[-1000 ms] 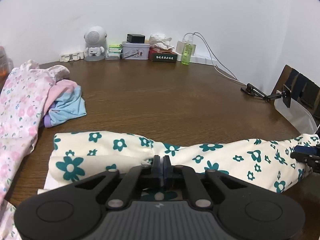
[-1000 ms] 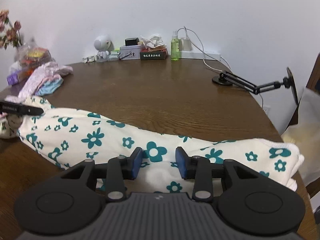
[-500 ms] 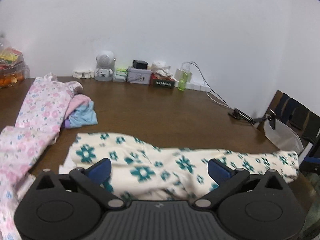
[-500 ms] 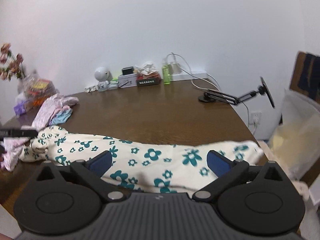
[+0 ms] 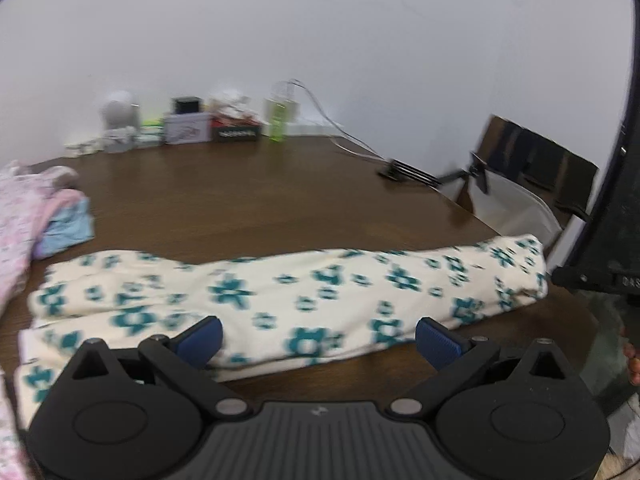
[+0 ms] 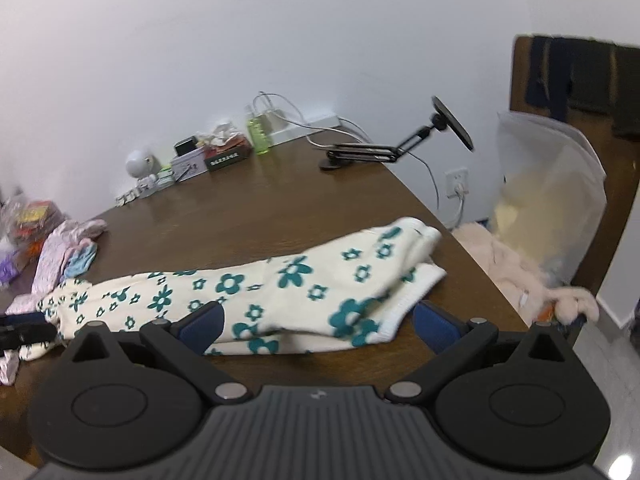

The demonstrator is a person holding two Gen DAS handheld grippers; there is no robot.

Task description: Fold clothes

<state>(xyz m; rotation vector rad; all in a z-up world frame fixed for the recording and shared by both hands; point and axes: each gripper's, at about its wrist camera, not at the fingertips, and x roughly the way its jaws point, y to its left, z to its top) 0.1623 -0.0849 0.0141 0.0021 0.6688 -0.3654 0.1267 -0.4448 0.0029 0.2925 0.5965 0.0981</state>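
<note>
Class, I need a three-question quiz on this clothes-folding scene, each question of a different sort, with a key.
1. True or false: the left tongs are clamped on the flowered garment.
2. Which item stands among the clutter by the wall? A) green bottle B) red kettle C) blue mug
3. Fill in: the flowered garment lies in a long strip on the brown ____.

Key: 1 false, both the left and the right tongs are open, with nothing gripped; 2 A; 3 table.
</note>
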